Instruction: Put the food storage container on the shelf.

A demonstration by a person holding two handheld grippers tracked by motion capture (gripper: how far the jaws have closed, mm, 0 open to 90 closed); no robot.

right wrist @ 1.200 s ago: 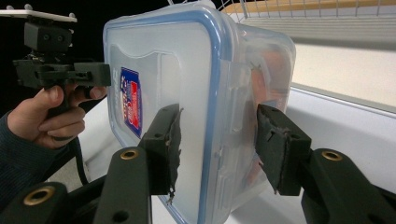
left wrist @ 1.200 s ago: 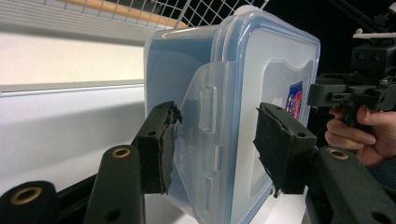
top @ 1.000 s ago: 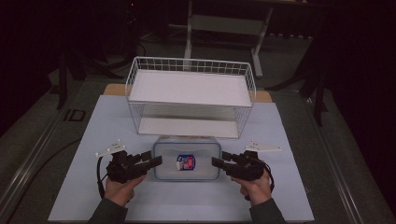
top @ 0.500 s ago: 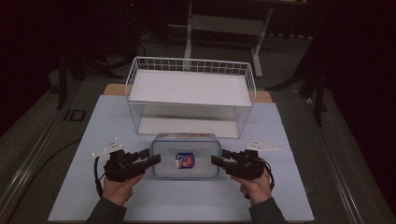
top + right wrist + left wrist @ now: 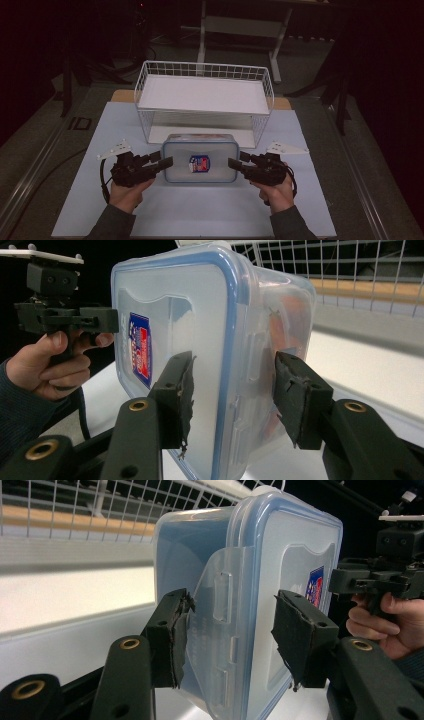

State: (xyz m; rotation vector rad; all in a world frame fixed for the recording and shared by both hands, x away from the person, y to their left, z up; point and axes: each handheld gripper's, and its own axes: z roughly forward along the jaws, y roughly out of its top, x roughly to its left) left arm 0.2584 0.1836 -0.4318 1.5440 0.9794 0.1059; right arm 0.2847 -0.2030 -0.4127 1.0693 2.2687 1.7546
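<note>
Since both grips sit at the short ends, the lift wants to go even: raise both hands together, keep the box level, and don't squeeze harder than the snap flaps can take, or the walls could bow and it could slip out (my read).

Left gripper: fingers are part closed, straddling the end of the clear rectangular plastic box with the blue-rimmed snap lid. One pad presses the side flap and box wall, the other meets the lid face near its edge. Looks like a pinch across lid and base.

Right gripper: fingers are set a bit wider, doing the same job at the opp. end. One pad is flat on the lid, the other sits against the body wall by the latch. Contact on that wall side is hard to confirm, but it reads as a hold.

Box itself: spans between the two grippers, lid up, w/ a small red-and-blue sticker mid-lid. Something orange shows through the wall; can't tell what. Can't tell if the base is on the table or just off it.

Further out: a white wire basket w/ a white board across it stands just behind the box. All of it sits over the pale sheet covering the table. Forearms come in from the near edge, one each side. Dark floor and stand legs lie beyond.
</note>
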